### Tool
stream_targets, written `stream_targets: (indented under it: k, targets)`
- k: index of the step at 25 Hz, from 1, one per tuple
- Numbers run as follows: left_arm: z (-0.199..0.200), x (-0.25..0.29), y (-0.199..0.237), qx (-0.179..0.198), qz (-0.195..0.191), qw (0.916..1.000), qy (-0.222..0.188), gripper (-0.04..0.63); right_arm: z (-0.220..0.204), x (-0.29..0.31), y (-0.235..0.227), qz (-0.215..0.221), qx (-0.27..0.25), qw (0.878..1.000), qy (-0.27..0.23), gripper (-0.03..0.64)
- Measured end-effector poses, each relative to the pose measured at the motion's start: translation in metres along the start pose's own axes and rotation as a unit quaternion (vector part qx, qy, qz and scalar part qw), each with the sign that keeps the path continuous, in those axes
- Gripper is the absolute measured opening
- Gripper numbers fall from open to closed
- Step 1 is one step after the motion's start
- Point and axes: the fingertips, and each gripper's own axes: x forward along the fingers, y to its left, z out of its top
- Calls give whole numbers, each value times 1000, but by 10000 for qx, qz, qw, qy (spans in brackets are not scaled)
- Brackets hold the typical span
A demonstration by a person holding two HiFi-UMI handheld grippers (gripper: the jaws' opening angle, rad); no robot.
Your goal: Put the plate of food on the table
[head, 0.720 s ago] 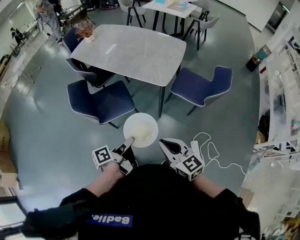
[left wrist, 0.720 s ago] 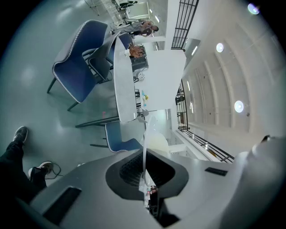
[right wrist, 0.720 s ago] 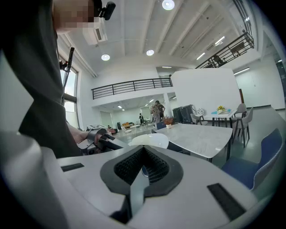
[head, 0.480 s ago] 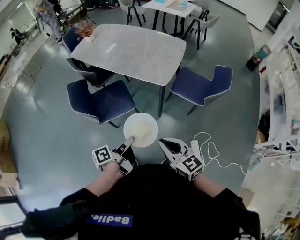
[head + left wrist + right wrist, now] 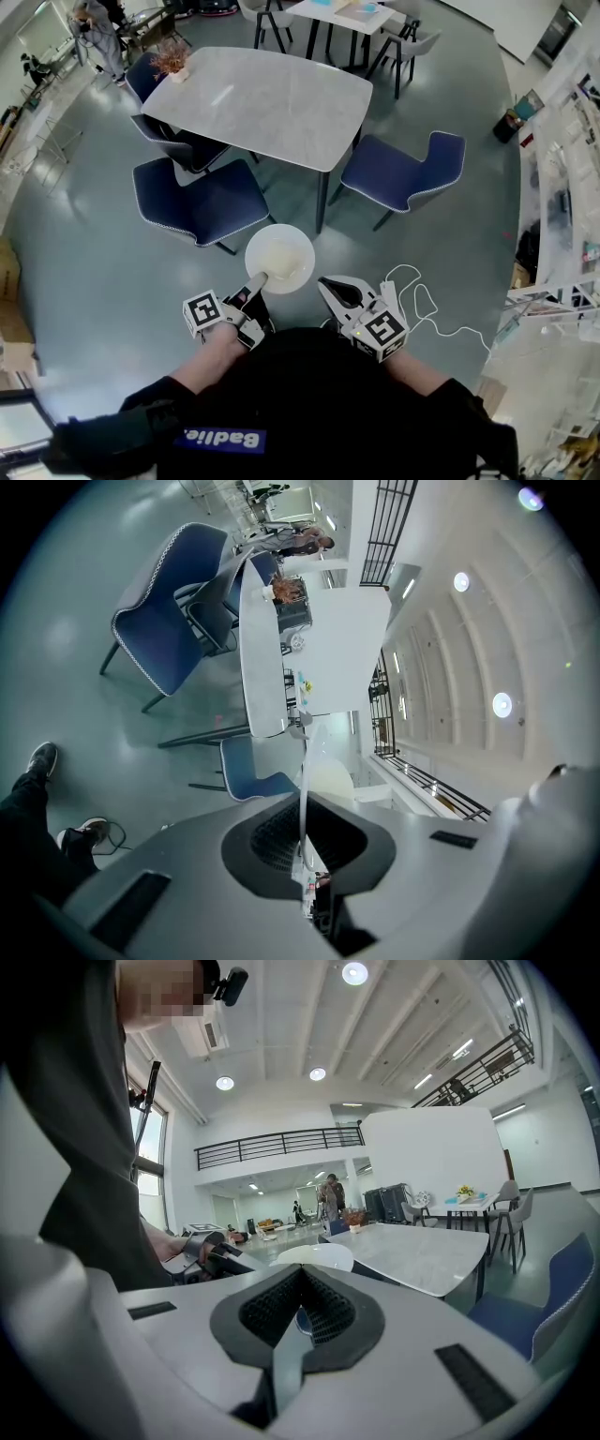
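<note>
Nothing has shifted: left tool [image 5: 259,280] holds plate [image 5: 279,258] out front, nearly level.

Wht plate [image 5: 255,251], lt grey tbl [image 5: 281,103], navy chairs [image 5: 199,201]

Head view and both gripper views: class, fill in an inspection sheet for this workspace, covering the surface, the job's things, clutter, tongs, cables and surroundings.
Surface: table, grey top, bare but for a pot plant at its far left corner.
Job's things: plate, white with pale contents, held above the floor, short of the table.
Clutter: nothing seen besides the pot plant.
Tongs: left tongs shut on the plate's near rim; right tongs shut, empty, beside the plate.
Cables: white cable loose on the floor at right.
Surroundings: blue chairs round the table; second table and a person farther off.
</note>
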Motion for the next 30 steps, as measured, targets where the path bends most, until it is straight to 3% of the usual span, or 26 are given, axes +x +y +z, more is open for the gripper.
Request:
stream_targets:
  k: [17,23,30]
  targets:
    - [-19,31,2,-31,75,9989,-457,11,-11,-22,-49,143,82,9999,47,9]
    - [13,53,5,-48,68,9990,-429,11,-4,4,-76,71,7,9999,72,9]
    - [91,83,-2,-4,-69,9996,-263,11,23,68,-106,-198,70,9997,143,9]
